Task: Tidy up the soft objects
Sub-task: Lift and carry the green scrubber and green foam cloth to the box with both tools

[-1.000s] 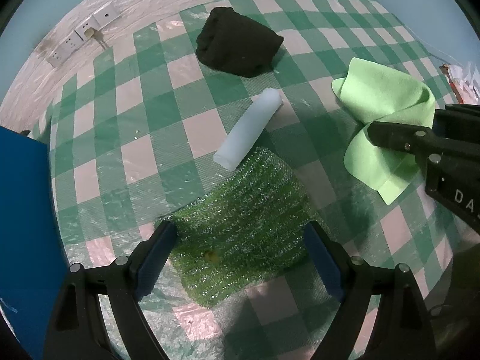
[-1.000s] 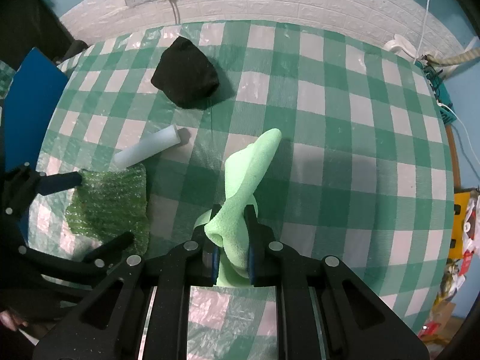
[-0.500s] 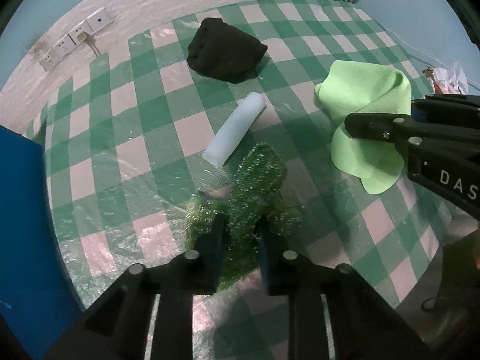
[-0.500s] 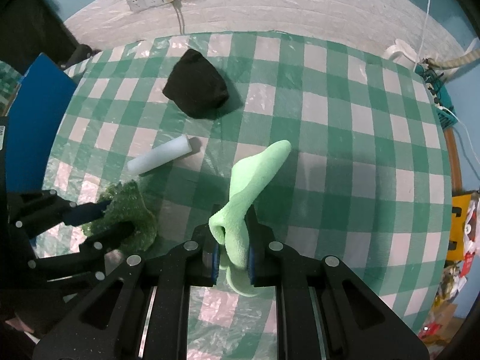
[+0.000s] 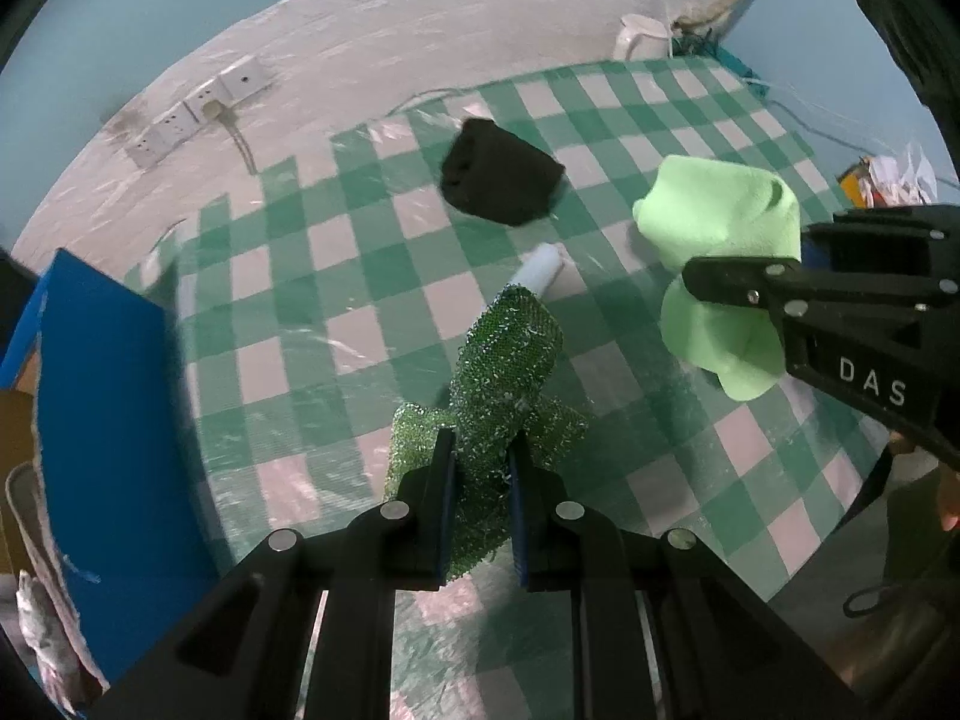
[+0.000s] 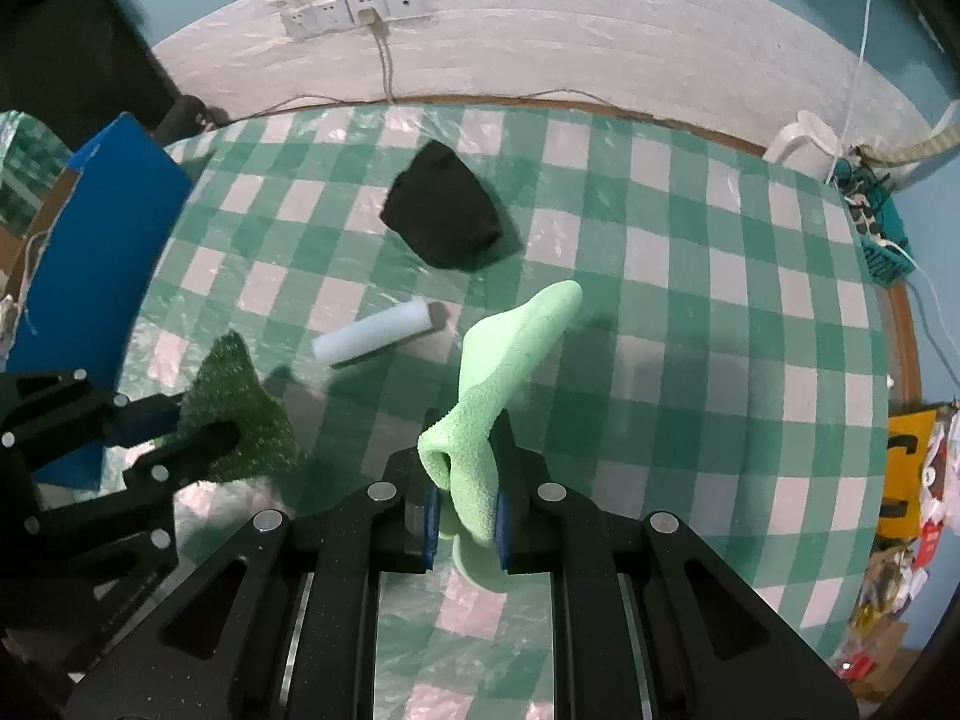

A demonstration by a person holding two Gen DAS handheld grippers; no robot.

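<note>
Above the checked tablecloth (image 6: 660,276), the left gripper (image 5: 480,480) clamps a glittery green mesh scrubber (image 5: 504,360); the right gripper (image 6: 465,498) pinches a spongy lime cloth (image 6: 504,360).

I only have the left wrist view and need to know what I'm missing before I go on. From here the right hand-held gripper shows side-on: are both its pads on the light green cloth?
Observer: Yes. In the right wrist view the right hand-held gripper is shut on the light green cloth, a pad on each side of the fold.
Operator: Does the cloth touch the table?
Observer: Its far end stands up off the checked tablecloth, clear of it; the near end is hidden behind the pads.
Operator: Anything right of the table?
Observer: A yellow bag hangs by that edge.
</note>
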